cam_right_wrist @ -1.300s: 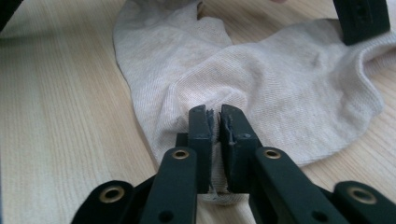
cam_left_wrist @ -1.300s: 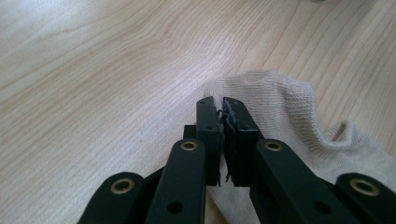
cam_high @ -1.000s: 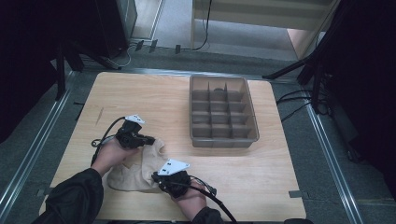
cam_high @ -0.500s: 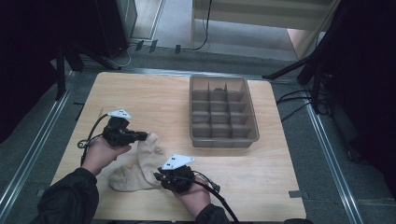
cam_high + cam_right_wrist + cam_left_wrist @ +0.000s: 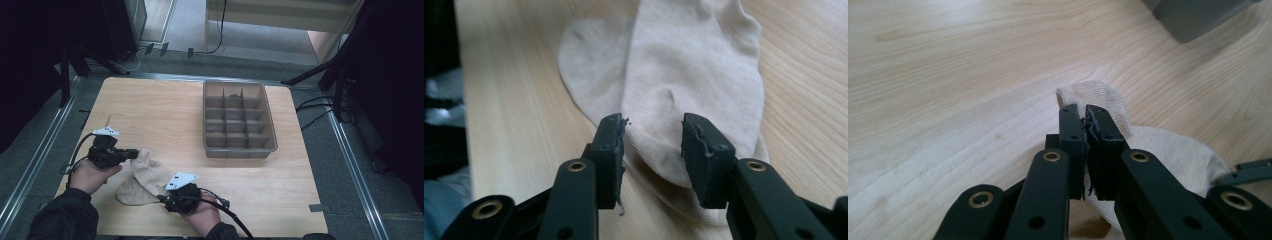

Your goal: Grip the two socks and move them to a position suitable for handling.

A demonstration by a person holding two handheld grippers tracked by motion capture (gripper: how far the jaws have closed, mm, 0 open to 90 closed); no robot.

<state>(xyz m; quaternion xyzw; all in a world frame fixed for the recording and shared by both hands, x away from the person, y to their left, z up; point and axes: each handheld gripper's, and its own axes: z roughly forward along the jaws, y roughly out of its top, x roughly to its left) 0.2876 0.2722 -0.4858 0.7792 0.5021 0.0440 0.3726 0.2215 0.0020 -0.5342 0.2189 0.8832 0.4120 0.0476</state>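
Note:
A pair of beige socks (image 5: 147, 175) lies one on the other near the table's front left. My left gripper (image 5: 136, 152) comes in from the left and is shut on the upper sock's ribbed edge (image 5: 1108, 97), its jaws (image 5: 1085, 115) pinching the cloth. My right gripper (image 5: 162, 199) sits at the socks' near right end. Its jaws (image 5: 651, 127) have just been opening and stand apart. The upper sock's (image 5: 694, 65) rounded end lies between them, untouched by the pads. The lower sock (image 5: 589, 60) pokes out to the left.
A grey tray (image 5: 240, 152) with several compartments stands right of centre on the wooden table (image 5: 165, 110), with a small dark thing (image 5: 233, 96) in a back cell. Its corner (image 5: 1198, 20) lies beyond the left gripper. Cables trail from both grippers.
My left gripper has moved left across the table, drawing the sock's edge along. The right gripper's jaws have opened off the sock; that hand stayed in place.

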